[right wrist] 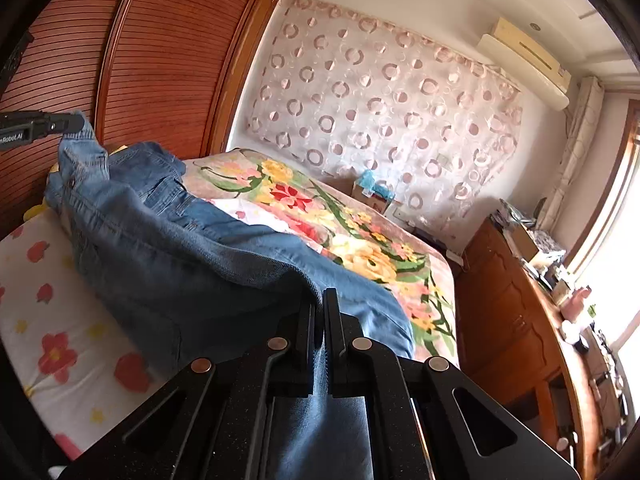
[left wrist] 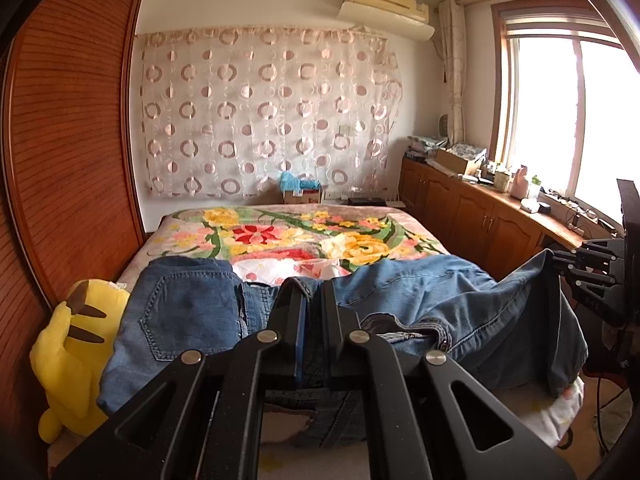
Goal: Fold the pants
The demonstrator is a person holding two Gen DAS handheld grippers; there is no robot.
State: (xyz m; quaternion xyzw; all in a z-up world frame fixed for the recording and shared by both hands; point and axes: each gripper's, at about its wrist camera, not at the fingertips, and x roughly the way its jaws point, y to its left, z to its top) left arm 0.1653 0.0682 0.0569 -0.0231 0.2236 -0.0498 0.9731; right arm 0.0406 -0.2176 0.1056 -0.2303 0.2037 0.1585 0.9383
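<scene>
Blue jeans [left wrist: 192,312] lie in a bunched span across the near end of the bed, back pocket up at the left. My left gripper [left wrist: 309,286] is shut on a fold of denim near the waistband. At the right edge of that view my right gripper [left wrist: 558,259] pinches a raised end of the jeans. In the right wrist view the right gripper [right wrist: 319,300] is shut on denim that runs between its fingers, and the jeans [right wrist: 180,264] stretch away to the left gripper [right wrist: 78,123], which holds the lifted waistband at the upper left.
The bed carries a floral blanket [left wrist: 280,236] over a flower-print sheet [right wrist: 52,320]. A yellow plush toy [left wrist: 72,356] sits at the left beside a wooden wardrobe [left wrist: 72,140]. A low wooden cabinet [left wrist: 480,216] with clutter runs under the window on the right.
</scene>
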